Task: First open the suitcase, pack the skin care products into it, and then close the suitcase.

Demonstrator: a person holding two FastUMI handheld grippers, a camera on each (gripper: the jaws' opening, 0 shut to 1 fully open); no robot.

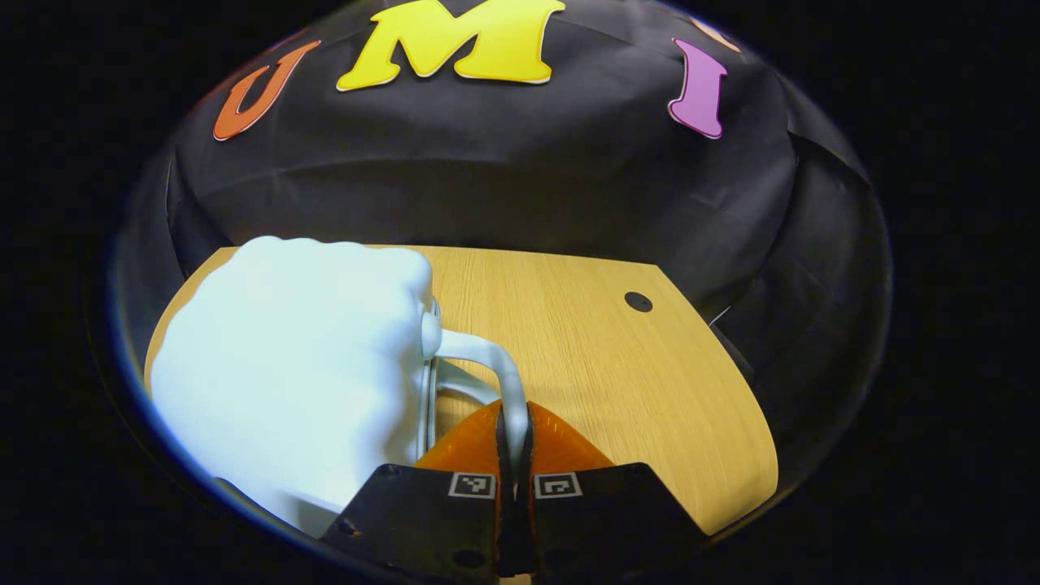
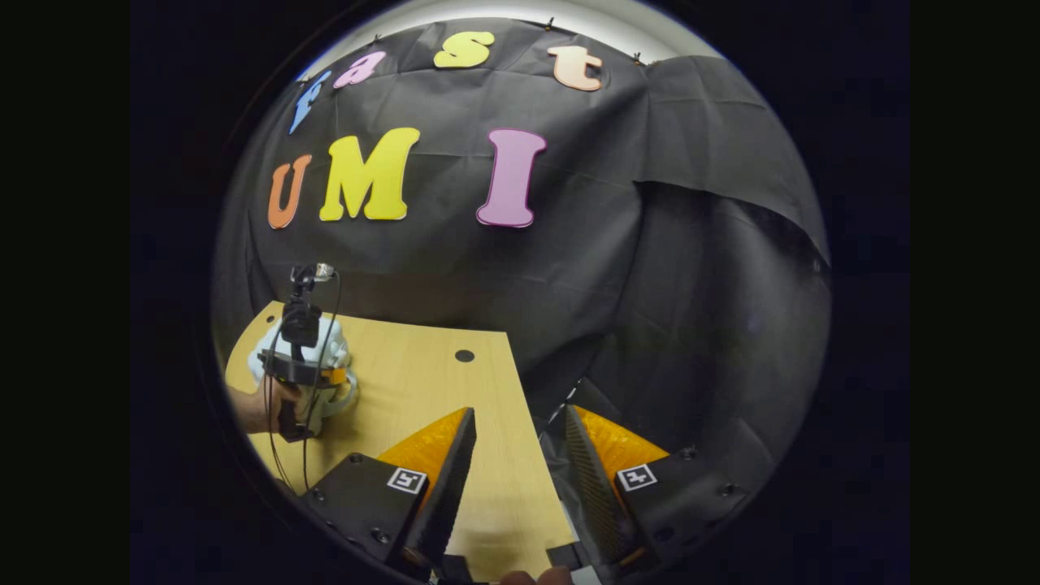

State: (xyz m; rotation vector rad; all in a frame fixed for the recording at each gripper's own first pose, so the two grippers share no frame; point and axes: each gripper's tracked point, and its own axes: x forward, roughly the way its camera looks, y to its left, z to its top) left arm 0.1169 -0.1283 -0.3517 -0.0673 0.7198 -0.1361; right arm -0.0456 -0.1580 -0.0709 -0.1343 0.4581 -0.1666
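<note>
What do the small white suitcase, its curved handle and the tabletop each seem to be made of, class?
Small white suitcase: probably moulded plastic, smooth and faintly glossy, with soft sheen and rounded ridges. Its curved white handle: likely the same smooth plastic, a thin bent bar; the left hand-held gripper is shut on it. Light wooden tabletop: wood or wood-look laminate, matt, with straight grain lines.

A recording booth rather than a home: black cloth (image 2: 650,268) hangs as walls around a bare wooden bench (image 1: 617,382) with a cable hole (image 1: 638,302), lit from above
</note>
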